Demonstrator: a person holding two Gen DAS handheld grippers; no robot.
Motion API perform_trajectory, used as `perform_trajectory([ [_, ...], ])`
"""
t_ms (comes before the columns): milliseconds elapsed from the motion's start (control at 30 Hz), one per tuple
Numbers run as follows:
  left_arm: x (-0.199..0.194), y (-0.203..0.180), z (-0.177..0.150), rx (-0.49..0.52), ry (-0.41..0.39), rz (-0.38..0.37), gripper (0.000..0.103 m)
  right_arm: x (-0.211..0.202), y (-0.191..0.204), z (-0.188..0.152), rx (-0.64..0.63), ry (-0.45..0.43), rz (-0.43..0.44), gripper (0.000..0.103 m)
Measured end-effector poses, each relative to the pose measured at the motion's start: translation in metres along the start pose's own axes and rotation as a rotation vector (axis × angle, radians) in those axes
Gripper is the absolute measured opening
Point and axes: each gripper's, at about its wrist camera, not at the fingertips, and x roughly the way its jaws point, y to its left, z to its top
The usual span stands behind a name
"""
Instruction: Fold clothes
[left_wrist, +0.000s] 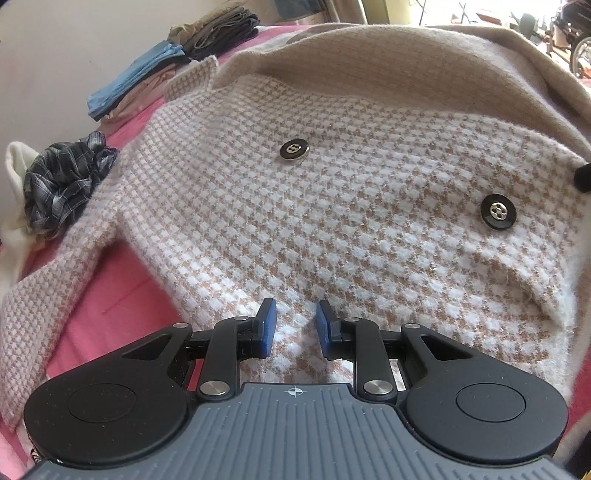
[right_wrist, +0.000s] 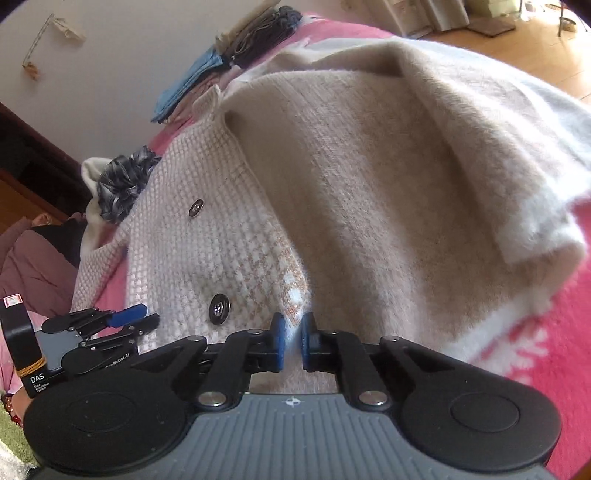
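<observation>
A bed covered with a pink blanket (right_wrist: 524, 317) fills both views, pushed against a plain pale wall (right_wrist: 122, 66) in the upper left of each frame; a strip of wooden floor (right_wrist: 535, 40) shows at the upper right of the right wrist view. Spread across the blanket in the middle of both frames is one houndstooth coat (left_wrist: 295, 221) in beige and white, its front panel turned back to show the plain beige inside. Two dark round buttons (left_wrist: 293, 150) are visible on it in each view. Along the wall at upper left sit two stacks of folded clothes (left_wrist: 136, 81), one nearer with blue on top, one farther and darker. One crumpled plaid garment (left_wrist: 66, 181) lies at the left edge on something white. The left gripper (left_wrist: 295, 326), bottom centre of its view, has its blue pads slightly parted with the coat's fabric rising between them; whether they pinch it cannot be told. The right gripper (right_wrist: 293, 341), bottom centre of its own view, is nearly closed, pinching the coat's front edge.
</observation>
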Motion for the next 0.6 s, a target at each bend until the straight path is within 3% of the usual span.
perform_trajectory([
  [433, 0.002, 0.005, -0.003, 0.032, 0.003, -0.034, 0.023, -0.018, 0.000, -0.014, -0.023, -0.023, -0.020, 0.008],
  [600, 0.004, 0.006, -0.003, 0.048, 0.005, -0.031, 0.023, 0.003, -0.013, -0.015, -0.014, 0.023, -0.071, 0.009],
])
